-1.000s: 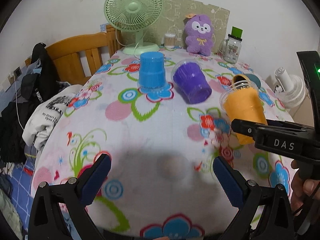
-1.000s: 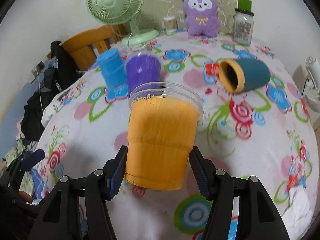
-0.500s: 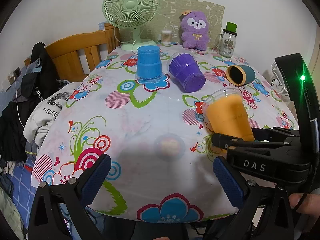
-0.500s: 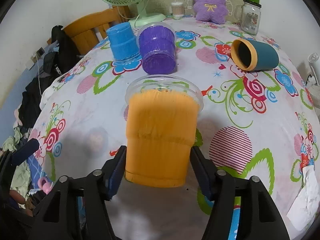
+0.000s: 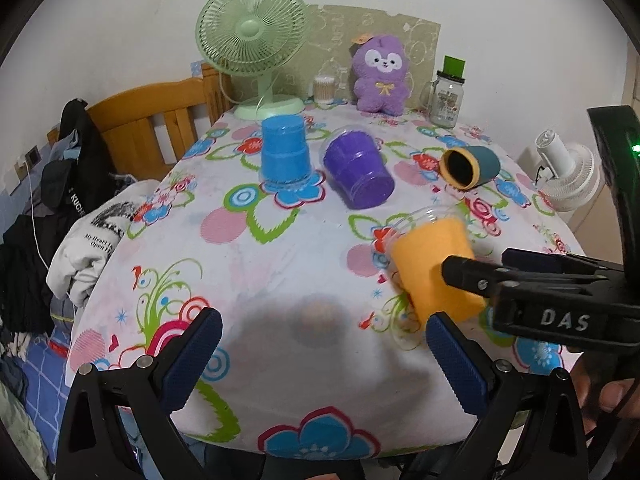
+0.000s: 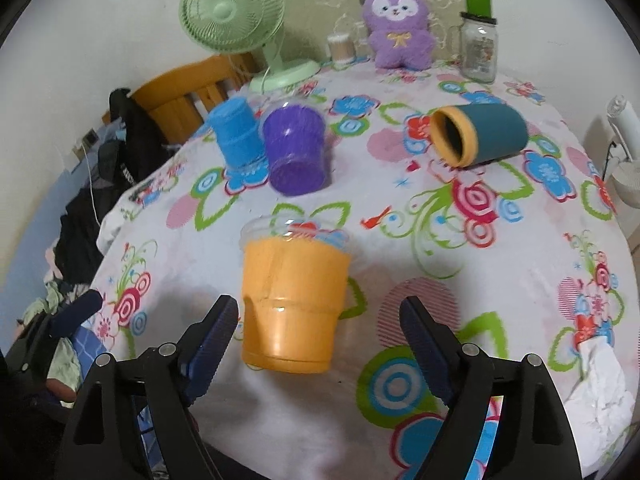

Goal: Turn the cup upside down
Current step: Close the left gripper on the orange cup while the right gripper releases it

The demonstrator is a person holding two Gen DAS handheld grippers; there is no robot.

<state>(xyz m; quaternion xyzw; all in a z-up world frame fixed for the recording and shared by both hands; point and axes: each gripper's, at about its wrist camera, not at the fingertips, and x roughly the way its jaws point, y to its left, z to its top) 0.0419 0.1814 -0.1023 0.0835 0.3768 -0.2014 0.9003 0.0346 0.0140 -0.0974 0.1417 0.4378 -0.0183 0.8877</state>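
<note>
Looking along the left tool (image 5: pixel 320 354), its two blue-padded fingers stand wide apart with nothing between them, low over the near edge of the flowered surface (image 5: pixel 280 264). Taking the green fan (image 5: pixel 252 44) at the far edge as the landmark, a blue cup (image 5: pixel 285 151) stands upside down just in front of the fan's base. A purple cup (image 5: pixel 358 170) lies tipped beside the blue one, on the side away from the fan, its base toward the camera. A teal cup with an orange rim (image 5: pixel 472 166) lies on its side farther from the fan, its dark mouth showing nothing inside. The orange cup (image 5: pixel 434 268) sits well nearer than the fan, tilted, its clear rim pointing away. The right tool (image 5: pixel 480 276), marked DAS, reaches in beside it. A glass jar (image 5: pixel 447 98) and a purple plush toy (image 5: pixel 382 76) stand at the far edge beside the fan.

From the right wrist, the right tool (image 6: pixel 320 332) is released: its fingers (image 6: pixel 212 334) stand apart from the orange cup (image 6: pixel 292 300) with a gap on either side. The cup is mouth-down and leaning away, base toward the camera; whether its rim rests fully on the surface (image 6: pixel 420 240) cannot be told. Beyond it, toward the fan (image 6: pixel 232 12), are the purple cup (image 6: pixel 296 150), the blue cup (image 6: pixel 238 136) and the teal cup (image 6: pixel 478 134).
</note>
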